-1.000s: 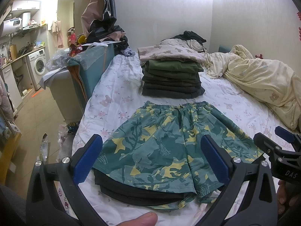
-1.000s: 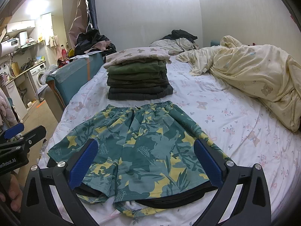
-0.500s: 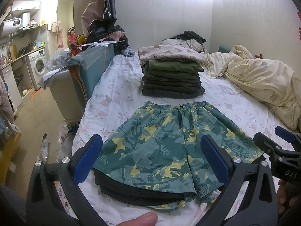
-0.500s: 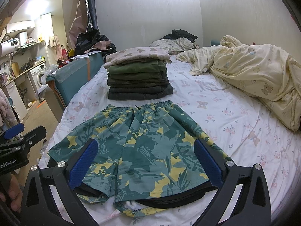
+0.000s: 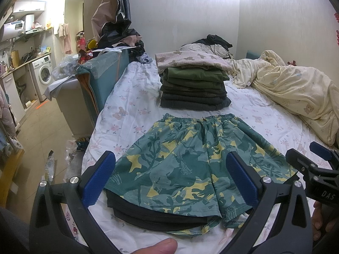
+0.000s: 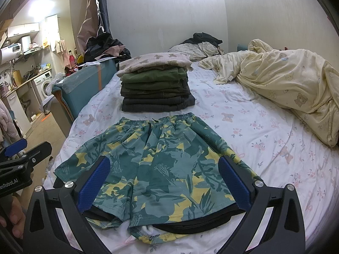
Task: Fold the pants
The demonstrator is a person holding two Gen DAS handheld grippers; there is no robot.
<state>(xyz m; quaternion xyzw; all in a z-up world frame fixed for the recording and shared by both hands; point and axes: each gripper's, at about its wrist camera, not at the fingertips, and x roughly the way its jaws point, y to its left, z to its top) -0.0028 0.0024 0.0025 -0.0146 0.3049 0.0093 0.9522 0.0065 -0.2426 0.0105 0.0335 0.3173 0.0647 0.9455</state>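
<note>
Green and yellow patterned shorts (image 5: 190,160) (image 6: 161,165) lie flat on the bed, waistband away from me, leg hems near me with a black lining showing under them. My left gripper (image 5: 171,177) hovers open over the left leg hem, touching nothing. Over the right half of the shorts my right gripper (image 6: 163,182) is open too, with nothing between its blue pads. Each gripper shows at the edge of the other's view: the right gripper (image 5: 317,169) and the left gripper (image 6: 19,154).
Behind the shorts stands a stack of folded clothes (image 5: 192,84) (image 6: 156,89). A crumpled yellow duvet (image 5: 292,89) (image 6: 286,80) fills the bed's right side. A teal chair (image 5: 99,80) and floor clutter are left of the bed. A floral sheet (image 6: 254,131) covers the mattress.
</note>
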